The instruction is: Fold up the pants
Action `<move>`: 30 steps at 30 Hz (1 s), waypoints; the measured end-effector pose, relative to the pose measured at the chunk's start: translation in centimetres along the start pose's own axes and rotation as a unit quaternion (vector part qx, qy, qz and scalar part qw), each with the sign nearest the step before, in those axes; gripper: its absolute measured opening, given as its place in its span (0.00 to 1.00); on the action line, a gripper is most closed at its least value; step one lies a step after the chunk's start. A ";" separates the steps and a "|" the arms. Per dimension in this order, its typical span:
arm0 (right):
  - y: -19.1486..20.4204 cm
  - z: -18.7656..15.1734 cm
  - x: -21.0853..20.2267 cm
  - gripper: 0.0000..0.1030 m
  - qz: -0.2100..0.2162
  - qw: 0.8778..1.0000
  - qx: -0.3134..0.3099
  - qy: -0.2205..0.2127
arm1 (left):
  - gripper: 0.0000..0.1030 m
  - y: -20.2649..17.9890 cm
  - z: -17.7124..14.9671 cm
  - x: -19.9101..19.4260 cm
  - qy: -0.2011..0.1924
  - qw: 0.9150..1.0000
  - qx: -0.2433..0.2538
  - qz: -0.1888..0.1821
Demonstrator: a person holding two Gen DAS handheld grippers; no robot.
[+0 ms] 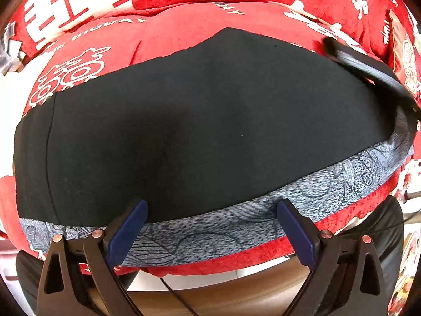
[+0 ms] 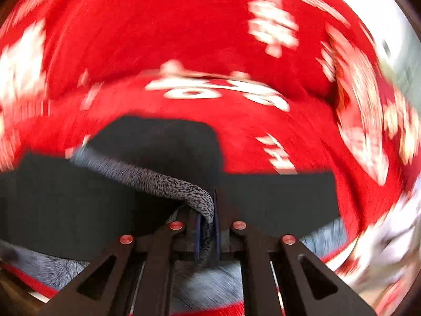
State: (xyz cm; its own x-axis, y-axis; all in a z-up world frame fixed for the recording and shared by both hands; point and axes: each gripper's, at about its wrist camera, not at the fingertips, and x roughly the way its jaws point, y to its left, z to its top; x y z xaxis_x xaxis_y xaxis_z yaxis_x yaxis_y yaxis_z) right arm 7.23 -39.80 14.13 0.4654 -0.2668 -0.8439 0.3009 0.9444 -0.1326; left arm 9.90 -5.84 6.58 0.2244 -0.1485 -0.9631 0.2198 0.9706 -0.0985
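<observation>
Nearest, at six o'clock in the left wrist view, the left tool [image 1: 211, 226] stood with its blue pads spread wide, gripping nothing; the patterned grey waistband [image 1: 236, 226] ran between them without either pad pressing it. Probably it hovered there to steady or take that edge for the coming fold. Beyond it the pants [image 1: 184, 121], black, lay spread flat across the middle of the view on a red cushion printed in white [image 1: 168, 29], their near edge along the cushion's front. At two o'clock in that view the right tool [image 1: 368, 68] showed as a dark blur over the far right corner of the fabric.

Seen from its own camera, the right tool [image 2: 208, 226] was clamped tight on the waistband [image 2: 163, 181], a rope of grey cloth rising from the pants [image 2: 65, 205] at nine o'clock into the pinched pads at six. That hold looked meant to carry the waist end across, so a fold seemed to be under way. Farther off, from ten to two o'clock, lay only the smeared red cushion [image 2: 184, 34].
</observation>
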 end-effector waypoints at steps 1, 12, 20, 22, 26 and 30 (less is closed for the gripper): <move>-2.6 -1.0 -0.3 0.09 0.015 0.999 0.043 0.000 | 0.96 -0.4 0.1 -0.1 -0.002 1.000 0.004 -0.003; -9.7 -8.0 2.3 0.70 0.000 0.994 0.108 -0.010 | 0.96 -3.0 0.8 0.5 0.002 0.999 0.028 0.019; -1.8 -5.1 2.7 0.71 -0.095 0.979 -0.159 -0.082 | 0.99 -3.8 0.9 0.9 -0.001 0.999 0.023 0.041; 0.4 -4.7 2.9 0.64 -0.110 0.965 -0.215 -0.099 | 0.99 -3.8 0.8 0.7 0.000 0.999 0.017 0.039; -0.9 -2.7 2.5 0.13 -0.051 0.982 -0.158 -0.086 | 0.99 -3.6 1.1 -0.2 -0.004 1.000 -0.007 0.014; -9.5 -2.2 1.3 0.13 0.010 0.994 0.065 -0.085 | 0.99 -4.3 1.5 -1.5 -0.018 1.000 -0.007 -0.006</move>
State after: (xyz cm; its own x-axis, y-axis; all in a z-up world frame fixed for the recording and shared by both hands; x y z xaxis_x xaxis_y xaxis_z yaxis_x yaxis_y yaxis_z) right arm 3.08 -48.70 13.17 0.6034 -0.2880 -0.7436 0.3898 0.9200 -0.0401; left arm 10.05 -10.03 8.81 0.2551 -0.1671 -0.9524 0.2093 0.9711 -0.1143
